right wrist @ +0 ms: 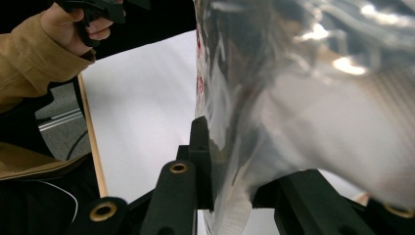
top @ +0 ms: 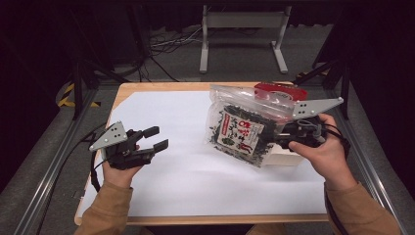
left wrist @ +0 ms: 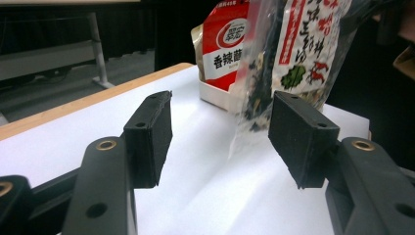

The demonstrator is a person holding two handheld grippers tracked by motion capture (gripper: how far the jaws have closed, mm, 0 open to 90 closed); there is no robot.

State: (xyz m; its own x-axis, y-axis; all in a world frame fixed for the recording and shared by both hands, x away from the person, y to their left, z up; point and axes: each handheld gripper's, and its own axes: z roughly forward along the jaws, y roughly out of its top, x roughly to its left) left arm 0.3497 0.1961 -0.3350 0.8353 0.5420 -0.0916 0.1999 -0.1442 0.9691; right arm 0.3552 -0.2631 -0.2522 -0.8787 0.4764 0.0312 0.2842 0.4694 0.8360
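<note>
Right gripper (top: 275, 138): the black jaws are clamped on the clear plastic zip bag of dark dried seaweed with a red-and-white printed label (top: 242, 131). In the right gripper view the jaws pinch the crinkled film of the bag (right wrist: 293, 98) from both sides, one pad flat against its left face. The bag is held off the table, tilted, with its sealed top edge toward the far side and its lower corner hanging over the white sheet covering the wooden table (top: 171, 147). It hangs in front of a pale shallow cardboard box (top: 286, 156) that holds a red-and-white snack packet (top: 279, 91).

Left gripper (top: 152, 139): jaws parted to a moderate gap, nothing between the pads. It is held above the left part of the white sheet, well apart from the bag in the high view. The left gripper view looks between the two black pads (left wrist: 149, 134) toward the bag (left wrist: 298, 54) and the red-and-white packet (left wrist: 222, 49) beyond; neither pad touches either one.
</note>
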